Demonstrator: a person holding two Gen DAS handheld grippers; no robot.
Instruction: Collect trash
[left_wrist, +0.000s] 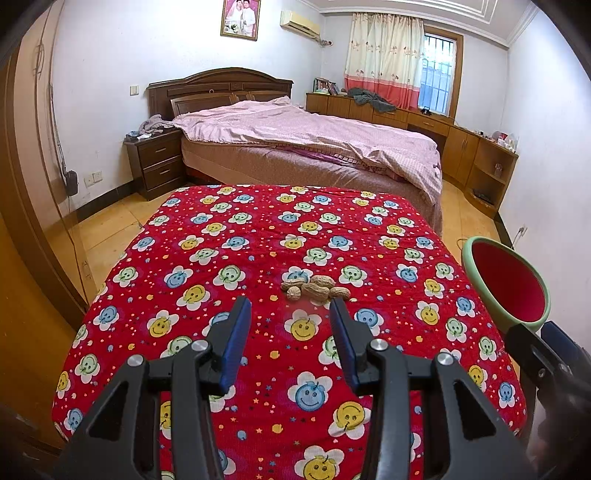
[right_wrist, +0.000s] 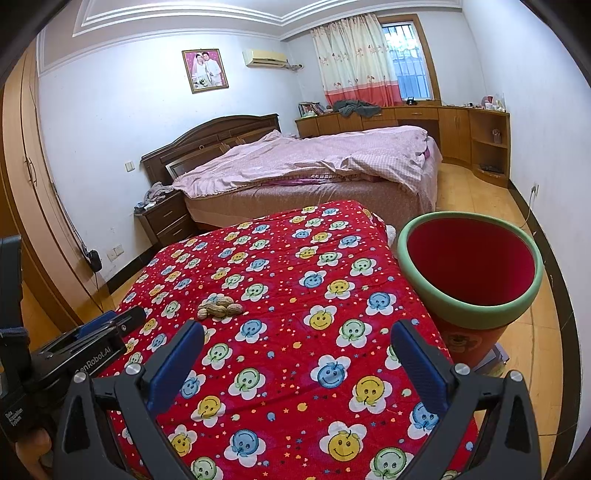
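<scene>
The left hand-held gripper (left_wrist: 290, 306) is held spread and empty just short of a small pile of peanut shells (left_wrist: 315, 288) on the red flower-print bench (left_wrist: 236, 258). The right hand-held gripper (right_wrist: 297, 336), spread wider and empty, is shown only fully in the right view, where the green-rimmed red bin (right_wrist: 469, 273) beside the bench is seen whole.

The left claw (right_wrist: 122, 325) body reads "GenRobot.AI"; its handle label reads "Data Acquisition System".

Quilted cloth cover (left_wrist: 258, 258) – matt, rough peanut shells (left_wrist: 314, 288), smooth plastic bin (right_wrist: 469, 306), glossy wood floor (left_wrist: 107, 225)
</scene>
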